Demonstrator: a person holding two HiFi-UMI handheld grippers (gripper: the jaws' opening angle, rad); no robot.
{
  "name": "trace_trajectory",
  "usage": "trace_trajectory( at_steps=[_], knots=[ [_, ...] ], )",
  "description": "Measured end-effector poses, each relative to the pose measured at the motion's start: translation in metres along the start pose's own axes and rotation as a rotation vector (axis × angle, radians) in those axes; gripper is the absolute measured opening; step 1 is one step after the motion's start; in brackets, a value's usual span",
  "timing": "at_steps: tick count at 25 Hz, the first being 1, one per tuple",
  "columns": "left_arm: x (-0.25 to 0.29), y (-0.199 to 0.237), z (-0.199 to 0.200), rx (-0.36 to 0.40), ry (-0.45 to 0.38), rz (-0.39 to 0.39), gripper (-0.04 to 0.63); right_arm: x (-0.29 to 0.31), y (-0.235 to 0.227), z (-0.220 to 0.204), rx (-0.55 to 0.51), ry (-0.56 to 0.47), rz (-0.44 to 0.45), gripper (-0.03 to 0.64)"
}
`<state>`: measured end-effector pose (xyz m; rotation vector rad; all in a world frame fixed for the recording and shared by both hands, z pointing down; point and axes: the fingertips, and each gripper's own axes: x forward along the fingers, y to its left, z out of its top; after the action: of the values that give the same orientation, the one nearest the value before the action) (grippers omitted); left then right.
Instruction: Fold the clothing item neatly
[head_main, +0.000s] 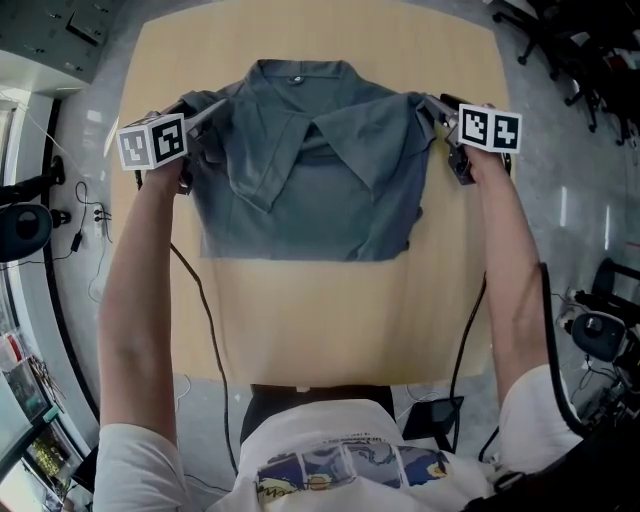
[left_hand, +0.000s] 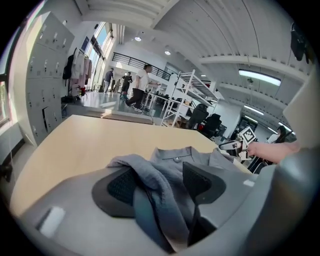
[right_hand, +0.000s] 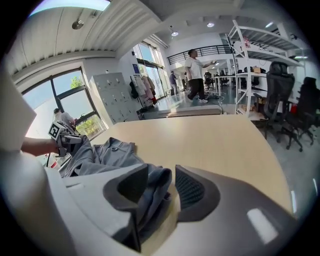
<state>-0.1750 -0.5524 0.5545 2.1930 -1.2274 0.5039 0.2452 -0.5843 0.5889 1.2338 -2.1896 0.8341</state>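
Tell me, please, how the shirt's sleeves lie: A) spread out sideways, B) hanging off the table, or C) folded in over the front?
C: the head view shows both sleeves lying folded inward across the shirt, all of it on the table.

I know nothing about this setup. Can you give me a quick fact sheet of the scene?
Item: grey shirt, collar at the far side
Surface: tan table
Fold so far: both sides laid inward over the front
Left gripper: open, shirt cloth loose between its jaws
Right gripper: open, cloth between its jaws too
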Motion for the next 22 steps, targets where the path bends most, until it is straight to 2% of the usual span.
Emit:
trace_trajectory(
  at_steps=[4, 9, 22],
  knots=[
    [-0.007, 0.003, 0.002, 0.001, 0.012, 0.009, 0.296, -0.008, 0.010, -0.003, -0.037, -0.005, -0.001, 0.156],
    [-0.013, -0.001, 0.005, -0.053, 0.024, -0.053, 0.296, -0.010, 0.034, -0.012, -0.068, -0.006, 0.032, 0.156],
    [-0.041, 0.008, -0.004, -0.045, 0.069, -0.059, 0.296, -0.014, 0.079, -0.020, -0.136, 0.009, 0.071, 0.156]
  ],
)
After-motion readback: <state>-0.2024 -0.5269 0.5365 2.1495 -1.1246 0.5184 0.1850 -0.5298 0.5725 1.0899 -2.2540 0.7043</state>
